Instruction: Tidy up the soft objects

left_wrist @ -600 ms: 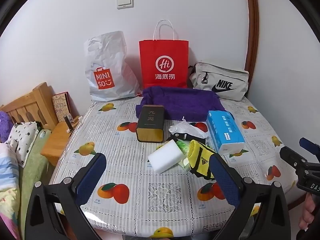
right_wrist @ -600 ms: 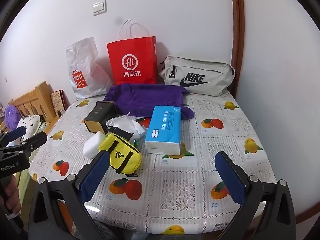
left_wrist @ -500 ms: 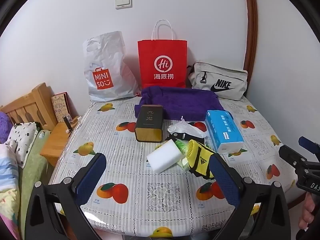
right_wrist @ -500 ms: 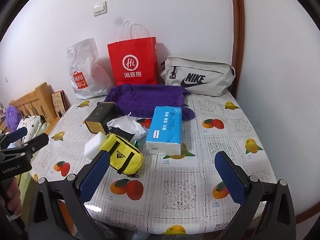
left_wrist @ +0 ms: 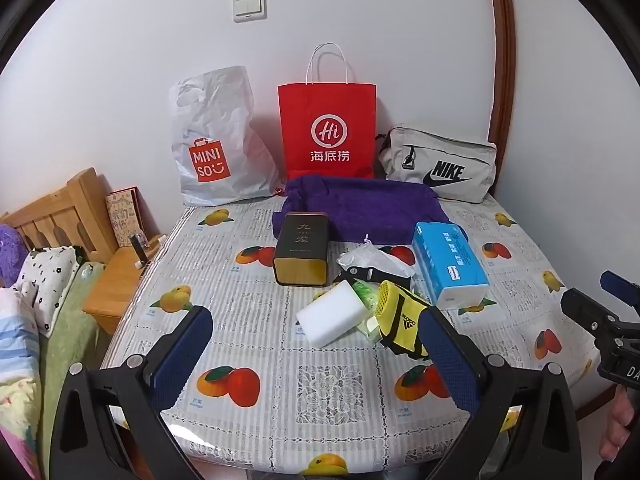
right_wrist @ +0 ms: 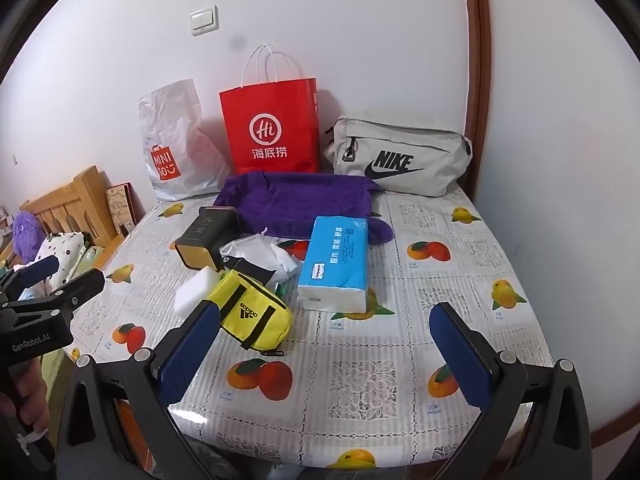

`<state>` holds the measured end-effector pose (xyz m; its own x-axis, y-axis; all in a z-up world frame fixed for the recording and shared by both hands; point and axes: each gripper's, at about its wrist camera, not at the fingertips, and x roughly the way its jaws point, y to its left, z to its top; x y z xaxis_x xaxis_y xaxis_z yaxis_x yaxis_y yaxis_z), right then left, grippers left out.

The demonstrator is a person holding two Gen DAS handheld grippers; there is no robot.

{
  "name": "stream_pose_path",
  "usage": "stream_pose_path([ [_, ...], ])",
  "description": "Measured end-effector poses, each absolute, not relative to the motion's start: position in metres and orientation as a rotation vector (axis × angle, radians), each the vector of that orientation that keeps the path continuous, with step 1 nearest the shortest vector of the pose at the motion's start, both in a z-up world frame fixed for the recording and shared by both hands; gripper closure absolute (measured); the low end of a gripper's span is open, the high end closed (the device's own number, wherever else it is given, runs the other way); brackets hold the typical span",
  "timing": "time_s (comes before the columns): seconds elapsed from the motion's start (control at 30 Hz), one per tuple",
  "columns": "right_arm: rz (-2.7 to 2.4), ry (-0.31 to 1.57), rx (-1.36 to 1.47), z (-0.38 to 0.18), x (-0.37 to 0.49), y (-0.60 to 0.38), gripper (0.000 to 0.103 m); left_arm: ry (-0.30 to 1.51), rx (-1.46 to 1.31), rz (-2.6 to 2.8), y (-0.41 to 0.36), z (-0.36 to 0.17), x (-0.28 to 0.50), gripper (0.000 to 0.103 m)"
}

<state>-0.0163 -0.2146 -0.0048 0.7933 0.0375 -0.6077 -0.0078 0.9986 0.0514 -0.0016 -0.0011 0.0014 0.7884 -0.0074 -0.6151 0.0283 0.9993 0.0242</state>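
both grippers hang above the near edge of the table [left_wrist: 256, 432], tilted down toward the things on it. the left gripper [left_wrist: 316, 360] has its jaws wide and nothing is between them; the right gripper [right_wrist: 326, 354] is the same, wide and empty. i think this is the start of the task, because nothing is gripped yet.

the soft things lie in a loose heap in the middle of the frame: a yellow pouch [right_wrist: 254, 316], a white sponge [left_wrist: 334, 318] touching it on its left, a white cloth bag [right_wrist: 262, 256] behind them, and a blue tissue pack [right_wrist: 336, 262] just to the right. a purple towel [left_wrist: 360, 208] lies spread further up, before the bags. a dark tin [left_wrist: 302, 254] stands at the left of the heap; it looks hard, so probably it is not part of the sorting.

at the top, against the wall, stand a white bag [left_wrist: 216, 140], a red bag [left_wrist: 328, 136] and a grey pouch [left_wrist: 438, 170]. they lean on the wall to stay upright, perhaps as places to put the soft things.
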Motion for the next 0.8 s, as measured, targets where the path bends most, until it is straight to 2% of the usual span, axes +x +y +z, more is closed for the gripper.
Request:
stream_pose_path([
  [0.8,0.034,0.639,0.053,0.0001,-0.0236,-0.2135,0.0,0.656,0.044,-0.026,-0.0042,0.0057,-0.0064,0.0],
])
